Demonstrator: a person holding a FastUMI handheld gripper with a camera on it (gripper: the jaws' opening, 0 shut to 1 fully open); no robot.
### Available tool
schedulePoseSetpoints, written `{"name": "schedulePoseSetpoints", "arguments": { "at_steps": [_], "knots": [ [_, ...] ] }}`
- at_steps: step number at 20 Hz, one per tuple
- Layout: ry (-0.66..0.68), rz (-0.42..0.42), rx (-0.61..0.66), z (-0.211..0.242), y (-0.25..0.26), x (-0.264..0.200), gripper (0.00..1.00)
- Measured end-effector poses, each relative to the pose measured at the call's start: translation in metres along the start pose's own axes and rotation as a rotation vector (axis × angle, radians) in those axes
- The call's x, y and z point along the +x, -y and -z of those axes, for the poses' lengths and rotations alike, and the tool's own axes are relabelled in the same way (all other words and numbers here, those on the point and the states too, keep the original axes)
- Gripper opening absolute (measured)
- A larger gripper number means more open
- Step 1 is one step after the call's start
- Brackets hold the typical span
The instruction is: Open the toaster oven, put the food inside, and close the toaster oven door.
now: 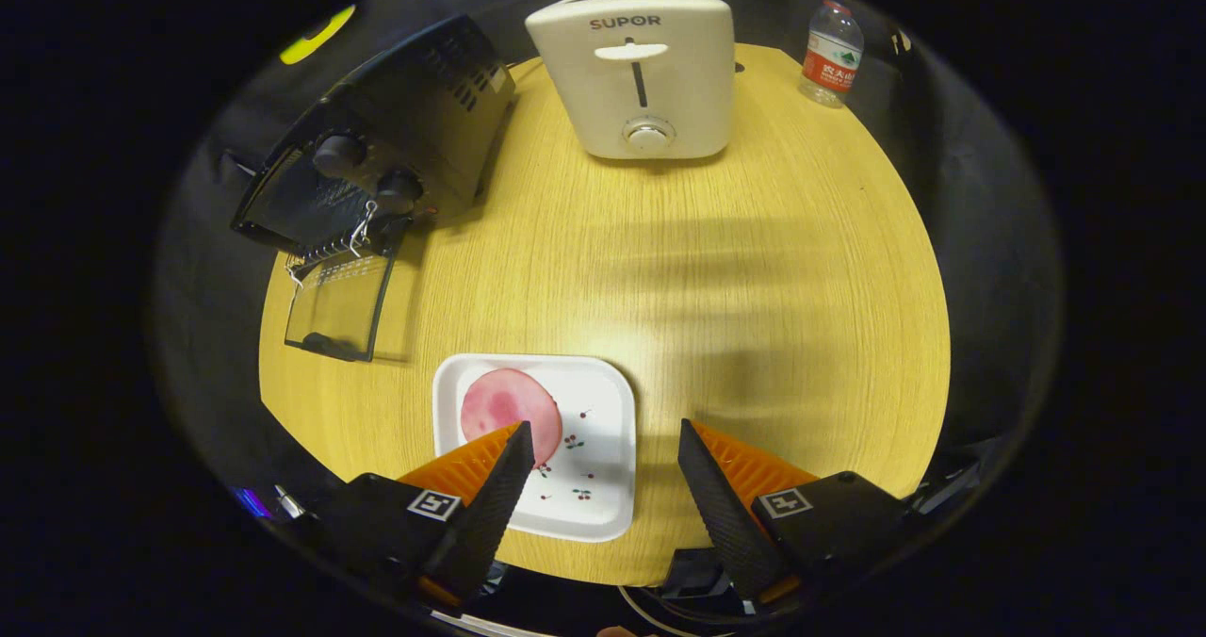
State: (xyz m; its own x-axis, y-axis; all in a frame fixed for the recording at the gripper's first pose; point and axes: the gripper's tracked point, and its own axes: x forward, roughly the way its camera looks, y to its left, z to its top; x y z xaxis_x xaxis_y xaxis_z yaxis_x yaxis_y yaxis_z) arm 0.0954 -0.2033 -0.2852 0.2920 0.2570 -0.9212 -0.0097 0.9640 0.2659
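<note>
With the black toaster oven (377, 156) at ten o'clock already hanging its glass door (339, 307) open, the gripper (603, 444) hovers spread and empty (likely fetching next) over the round pink ham slice (504, 401) on the white square plate (603, 411).

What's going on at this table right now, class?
A hand-held gripper hangs open above a white square plate with a pink slice of ham on it; one finger overlaps the slice's edge, but nothing is gripped. Beyond, the black toaster oven already has its glass door dropped open onto the wooden table. The ham is not yet inside. A white pop-up toaster and a water bottle stand at the far side.
</note>
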Motion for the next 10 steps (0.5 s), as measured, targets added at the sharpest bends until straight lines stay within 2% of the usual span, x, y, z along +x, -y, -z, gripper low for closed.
{"name": "schedulePoseSetpoints", "arguments": {
  "at_steps": [5, 10],
  "knots": [
    [-0.04, -0.002, -0.018, 0.011, 0.004, 0.01, 0.99],
    [-0.08, 0.043, -0.04, 0.024, 0.01, 0.022, 0.99]
  ]
}}
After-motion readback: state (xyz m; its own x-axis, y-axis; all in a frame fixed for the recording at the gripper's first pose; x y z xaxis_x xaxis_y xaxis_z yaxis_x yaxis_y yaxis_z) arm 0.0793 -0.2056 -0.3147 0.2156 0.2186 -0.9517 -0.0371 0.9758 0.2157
